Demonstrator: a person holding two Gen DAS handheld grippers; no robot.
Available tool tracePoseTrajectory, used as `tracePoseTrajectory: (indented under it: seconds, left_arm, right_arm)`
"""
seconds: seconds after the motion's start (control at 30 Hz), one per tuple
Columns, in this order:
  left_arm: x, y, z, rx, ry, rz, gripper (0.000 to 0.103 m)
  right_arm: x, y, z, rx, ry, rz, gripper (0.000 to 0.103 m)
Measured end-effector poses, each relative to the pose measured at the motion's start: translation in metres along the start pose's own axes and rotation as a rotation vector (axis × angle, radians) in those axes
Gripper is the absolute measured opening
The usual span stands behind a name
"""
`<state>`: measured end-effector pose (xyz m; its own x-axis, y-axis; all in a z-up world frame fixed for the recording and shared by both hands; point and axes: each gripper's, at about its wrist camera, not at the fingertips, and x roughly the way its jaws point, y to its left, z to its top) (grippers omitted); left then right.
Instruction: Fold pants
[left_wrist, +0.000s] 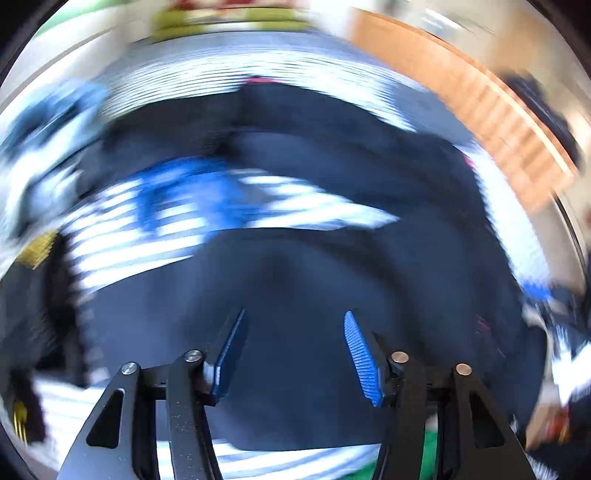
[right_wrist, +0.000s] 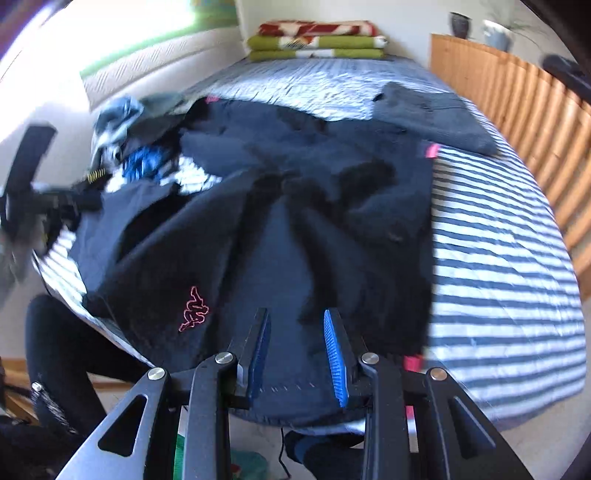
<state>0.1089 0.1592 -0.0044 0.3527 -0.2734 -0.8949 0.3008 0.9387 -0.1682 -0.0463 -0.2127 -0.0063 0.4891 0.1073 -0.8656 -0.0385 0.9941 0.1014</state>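
The dark navy pants are spread rumpled across a bed covered by a blue-and-white striped quilt, with a pink-outlined logo showing on the cloth near the bed's front edge. The right tongs are seen over the hem at that front edge — the blue ribbed pads stand a little apart with the cloth lying between them, and neither pad is seen pressing on it. The left tongs are shown in a heavily blurred view, parted wider over the navy fabric, with nothing gripped between the pads. A heap of other clothes, grey and blue, is piled at the left side of the bed beside the pants. A dark grey folded garment lies further back on the right, and folded blankets in green and red are stacked at the far end against the wall. A wooden slatted panel runs along the bed's right side.
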Motion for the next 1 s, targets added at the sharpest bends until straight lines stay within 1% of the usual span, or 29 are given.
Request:
tracePoseTrajectory:
  seconds: [0.03,0.07,0.13,0.17,0.2,0.27,0.37,0.43,0.47,0.5,0.53,0.57,0.63,0.67,0.73,0.77,0.8,0.83,0.87,0.9,0.93,1.0]
  left_arm:
    - [-0.001,0.025,-0.001,-0.052,-0.007,0.045,0.065]
    - [-0.002,0.058,-0.004,-0.124,-0.005,0.08,0.069]
    - [0.0,0.101,-0.009,-0.231,0.013,0.107,0.071]
    - [0.002,0.124,-0.013,-0.304,0.021,0.103,0.071]
    - [0.006,0.135,-0.017,-0.34,0.029,0.085,0.072]
    - [0.014,0.149,-0.02,-0.378,0.046,0.037,0.074]
    - [0.029,0.153,-0.018,-0.407,0.053,-0.026,0.076]
    - [0.037,0.153,-0.015,-0.419,0.038,-0.056,0.074]
    - [0.039,0.151,-0.014,-0.421,0.024,-0.068,0.056]
    - [0.041,0.146,-0.013,-0.419,0.018,-0.073,0.01]
    - [0.043,0.142,-0.01,-0.415,0.028,-0.083,0.002]
    - [0.041,0.133,-0.011,-0.398,0.016,-0.09,0.002]
    - [0.022,0.108,-0.01,-0.287,-0.052,-0.041,0.002]
    - [0.011,0.105,-0.009,-0.263,-0.081,-0.036,0.002]
    - [-0.016,0.1,-0.012,-0.243,-0.151,0.037,0.002]
    - [-0.031,0.102,-0.015,-0.249,-0.199,0.119,0.002]
    - [-0.039,0.106,-0.017,-0.249,-0.22,0.211,0.005]
    - [-0.04,0.11,-0.017,-0.236,-0.215,0.276,0.01]
    - [-0.037,0.115,-0.015,-0.225,-0.187,0.317,0.027]
    - [-0.031,0.12,-0.012,-0.225,-0.138,0.352,0.043]
    - [-0.029,0.121,-0.008,-0.223,-0.122,0.365,0.044]
    - [-0.033,0.115,0.001,-0.231,-0.152,0.367,0.044]
  right_arm:
    - [0.007,0.001,0.001,-0.001,0.013,-0.006,0.027]
    - [0.01,0.001,0.001,0.003,0.019,-0.007,0.027]
    - [0.016,-0.001,0.003,0.024,0.032,-0.012,0.027]
    - [0.019,0.0,0.004,0.032,0.034,-0.014,0.027]
    - [0.02,-0.001,0.006,0.037,0.034,-0.017,0.027]
    - [0.022,0.002,0.011,0.039,0.031,-0.02,0.027]
    - [0.022,0.009,0.02,0.028,0.02,-0.023,0.027]
    - [0.024,0.014,0.025,0.021,0.017,-0.031,0.028]
    - [0.027,0.017,0.027,0.015,0.018,-0.035,0.028]
    - [0.028,0.019,0.028,0.009,0.02,-0.04,0.028]
    - [0.03,0.022,0.029,0.001,0.022,-0.048,0.028]
    - [0.032,0.023,0.029,-0.006,0.026,-0.054,0.028]
    - [0.039,0.024,0.028,-0.012,0.041,-0.066,0.028]
    - [0.042,0.023,0.028,-0.011,0.047,-0.073,0.028]
    - [0.051,0.018,0.026,0.002,0.067,-0.091,0.028]
    - [0.056,0.014,0.025,0.009,0.079,-0.099,0.028]
    - [0.06,0.01,0.023,0.019,0.091,-0.105,0.028]
    - [0.065,0.008,0.023,0.03,0.103,-0.103,0.028]
    - [0.068,0.005,0.021,0.038,0.115,-0.091,0.028]
    - [0.07,0.005,0.02,0.039,0.122,-0.089,0.028]
    - [0.073,0.005,0.019,0.033,0.127,-0.092,0.028]
    - [0.074,0.007,0.019,0.01,0.128,-0.1,0.029]
